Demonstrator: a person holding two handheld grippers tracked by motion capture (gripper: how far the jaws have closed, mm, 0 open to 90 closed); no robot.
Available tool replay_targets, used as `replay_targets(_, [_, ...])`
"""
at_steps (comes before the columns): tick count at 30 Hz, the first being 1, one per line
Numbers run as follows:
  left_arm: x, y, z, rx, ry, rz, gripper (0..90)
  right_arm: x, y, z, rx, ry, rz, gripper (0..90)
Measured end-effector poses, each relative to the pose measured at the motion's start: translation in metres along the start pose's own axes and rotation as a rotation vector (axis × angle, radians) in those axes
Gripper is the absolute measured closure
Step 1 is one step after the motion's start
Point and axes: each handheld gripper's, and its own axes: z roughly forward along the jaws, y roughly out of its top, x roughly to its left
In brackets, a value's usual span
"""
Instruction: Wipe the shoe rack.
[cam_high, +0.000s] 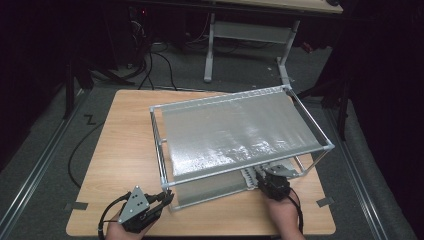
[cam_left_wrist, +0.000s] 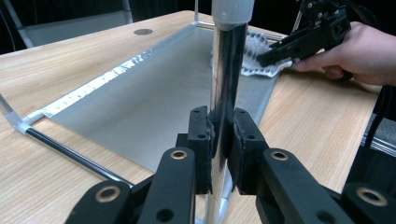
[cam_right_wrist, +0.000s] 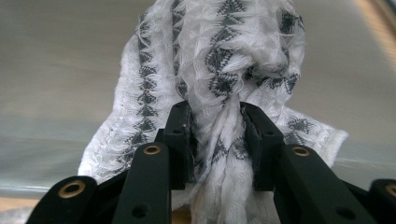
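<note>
Cloth (cam_right_wrist: 224, 70) pinched; left hand-held gripper (cam_left_wrist: 223, 140) — clamping post (cam_left_wrist: 227, 70).

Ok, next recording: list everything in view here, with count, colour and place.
Table: one, light wood, centre of the high view.
Rack frame: one, silver metal tubes with a grey sheet shelf on top and another at the bottom, on the table.
Frame post: one, shiny metal, near left corner of the rack.
Cloth: one, white with dark grey pattern, on the lower shelf at the rack's near right.
Second table: one, grey legs, behind.
Cables: several, black, on the floor.
Left tool: black, clamped on the post.
Right tool: black, pinching the cloth.
Hands: two, bottom edge.
</note>
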Motion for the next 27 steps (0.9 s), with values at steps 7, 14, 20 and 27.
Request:
replay_targets(7, [0.000,0.000,0.000,0.002,0.001,0.000,80.2,-0.037,-0.004,-0.003,-0.005,-0.095,0.028,66.3])
replay_targets(14, [0.000,0.000,0.001,0.004,-0.001,0.001,80.3,-0.065,-0.009,-0.008,-0.008,-0.200,0.079,65.8])
replay_targets(20, [0.000,0.000,0.001,0.005,-0.002,-0.001,80.3,-0.076,-0.012,-0.007,-0.027,-0.225,0.119,65.9])
replay_targets(27, [0.000,0.000,0.000,0.015,0.000,-0.012,80.2,-0.073,-0.009,0.000,-0.021,-0.211,0.109,65.5])
